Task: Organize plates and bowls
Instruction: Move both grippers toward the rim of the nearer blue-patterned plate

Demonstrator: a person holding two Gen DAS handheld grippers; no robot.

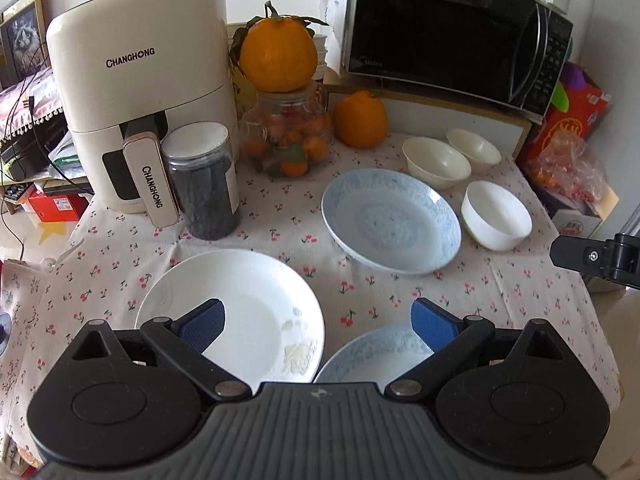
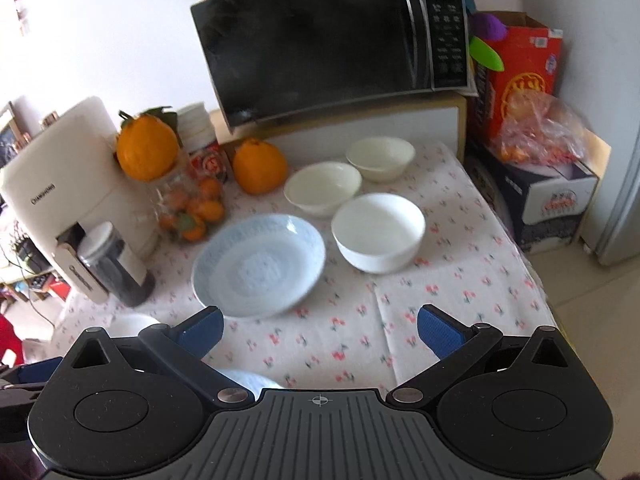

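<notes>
Left wrist view showed the left gripper (image 1: 316, 320) with fingers spread and empty over the white plate (image 1: 240, 304), directly below-left of them on the bench (image 1: 500, 292), nearer than the right gripper (image 2: 319, 326), likewise spread and empty.

Left gripper (image 1: 318, 322): black plastic body, grey ribbed centre plate with small crosshair mark. Two round black housings with shallow circular recesses at either side. Triangular cut-outs above each housing. Angled black link arms, silver pivot pins at joints. Fingers (image 1: 202, 326) faced with blue textured pads.

Right gripper (image 2: 320, 326): same build, crosshair mark sharper on ribbed plate, blue pads (image 2: 436, 332), silver pins. Its black tip with single silver screw shows at the left-wrist view's right edge.
</notes>
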